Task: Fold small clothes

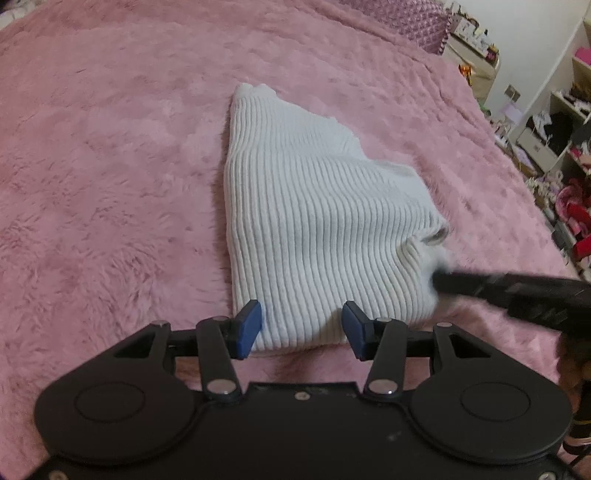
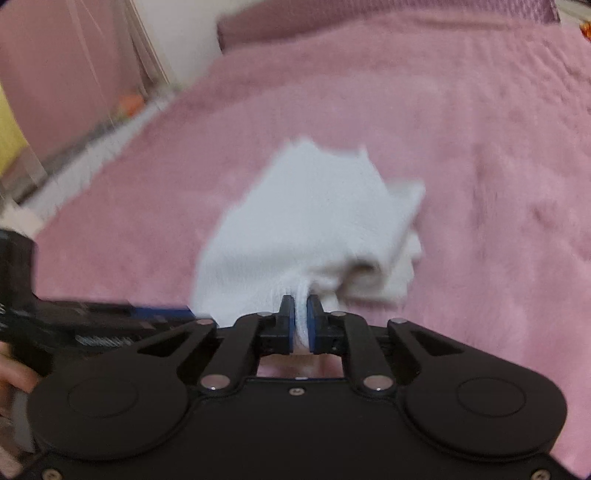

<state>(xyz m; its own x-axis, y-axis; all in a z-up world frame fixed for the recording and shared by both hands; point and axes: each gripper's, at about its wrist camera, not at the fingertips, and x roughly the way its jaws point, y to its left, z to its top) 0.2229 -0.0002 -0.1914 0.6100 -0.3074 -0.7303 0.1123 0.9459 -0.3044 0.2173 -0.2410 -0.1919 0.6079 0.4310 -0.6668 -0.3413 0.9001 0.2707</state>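
Observation:
A white ribbed knit garment point(image 1: 303, 229) lies partly folded on a fluffy pink blanket point(image 1: 110, 166). My left gripper point(image 1: 301, 321) is open, its blue pads either side of the garment's near edge, holding nothing. My right gripper point(image 2: 301, 308) is shut on a corner of the white garment point(image 2: 306, 221) and lifts it a little; this view is blurred by motion. The right gripper's black fingers point(image 1: 480, 284) reach in from the right of the left wrist view at the garment's right corner.
The pink blanket covers the whole bed. A purple pillow point(image 1: 413, 22) lies at the far end. Shelves with clutter point(image 1: 554, 147) stand past the bed's right edge. A curtain and floor point(image 2: 74, 92) lie past the left edge.

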